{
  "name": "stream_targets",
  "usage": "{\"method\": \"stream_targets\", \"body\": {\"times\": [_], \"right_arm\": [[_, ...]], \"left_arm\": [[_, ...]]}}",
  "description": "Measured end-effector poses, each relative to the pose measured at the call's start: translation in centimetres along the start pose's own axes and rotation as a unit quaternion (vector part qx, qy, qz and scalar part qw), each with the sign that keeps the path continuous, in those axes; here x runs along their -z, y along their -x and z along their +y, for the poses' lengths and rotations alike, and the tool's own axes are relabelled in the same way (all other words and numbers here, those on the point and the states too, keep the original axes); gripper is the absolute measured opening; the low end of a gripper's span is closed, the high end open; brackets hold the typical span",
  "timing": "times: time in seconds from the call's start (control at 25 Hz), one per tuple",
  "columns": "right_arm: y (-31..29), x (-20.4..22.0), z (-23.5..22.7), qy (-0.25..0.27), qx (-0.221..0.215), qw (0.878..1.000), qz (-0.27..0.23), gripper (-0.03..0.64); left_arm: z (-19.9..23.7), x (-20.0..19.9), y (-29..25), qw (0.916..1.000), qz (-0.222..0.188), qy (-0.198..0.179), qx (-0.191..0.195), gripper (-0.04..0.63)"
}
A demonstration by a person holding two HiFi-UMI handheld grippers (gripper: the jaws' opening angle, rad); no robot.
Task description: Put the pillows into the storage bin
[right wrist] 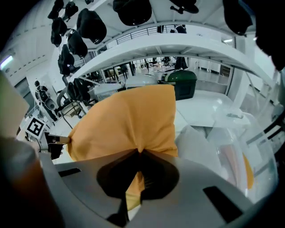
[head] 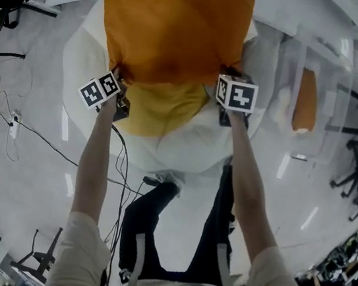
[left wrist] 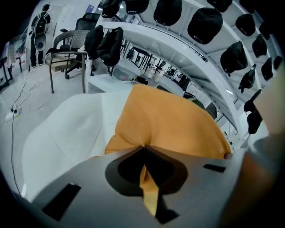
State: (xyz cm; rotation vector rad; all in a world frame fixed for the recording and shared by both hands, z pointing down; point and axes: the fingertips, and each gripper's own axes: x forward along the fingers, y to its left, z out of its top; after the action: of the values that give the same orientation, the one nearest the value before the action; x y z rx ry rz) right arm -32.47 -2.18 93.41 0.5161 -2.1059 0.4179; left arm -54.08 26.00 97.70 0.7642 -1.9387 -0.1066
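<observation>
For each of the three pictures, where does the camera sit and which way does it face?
Head view: on the person's head, facing steeply down at the orange fabric pillow; forearms, legs, left gripper, right gripper show.
Left gripper view: on the left gripper, facing along its jaws, shut on a pillow corner.
Right gripper view: same on the right gripper, other corner.
Both gripper views share the pillow.

yellow cushion [head: 162, 114], perhaps a pillow, half hidden

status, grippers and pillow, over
Left gripper shut on orange pillow corner, right gripper shut on the other. Yellow pillow underneath. Nothing seen blocking the clear bin at right.
</observation>
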Motion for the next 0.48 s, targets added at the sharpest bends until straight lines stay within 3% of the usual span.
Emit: {"method": "stream_targets", "body": {"times": [0.16, 0.28, 0.48], "right_arm": [[7.5, -2.5, -0.3, -0.005, -0.008, 1.0, 0.016, 0.012], [13.4, -4.8, 0.4, -0.01, -0.017, 1.0, 0.023, 0.012], [24.5, -3.9, -0.3, -0.034, -0.031, 0.998, 0.033, 0.012]], "left_arm": [[-4.2, -1.0, 9.5, 0.9997, -0.013, 0.006, 0.021, 0.011], [-7.0, -3.9, 17.1, 0.9987, -0.04, 0.022, 0.024, 0.009], [-12.8, -4.4, 28.1, 0.9988, -0.045, 0.015, 0.006, 0.011]]}}
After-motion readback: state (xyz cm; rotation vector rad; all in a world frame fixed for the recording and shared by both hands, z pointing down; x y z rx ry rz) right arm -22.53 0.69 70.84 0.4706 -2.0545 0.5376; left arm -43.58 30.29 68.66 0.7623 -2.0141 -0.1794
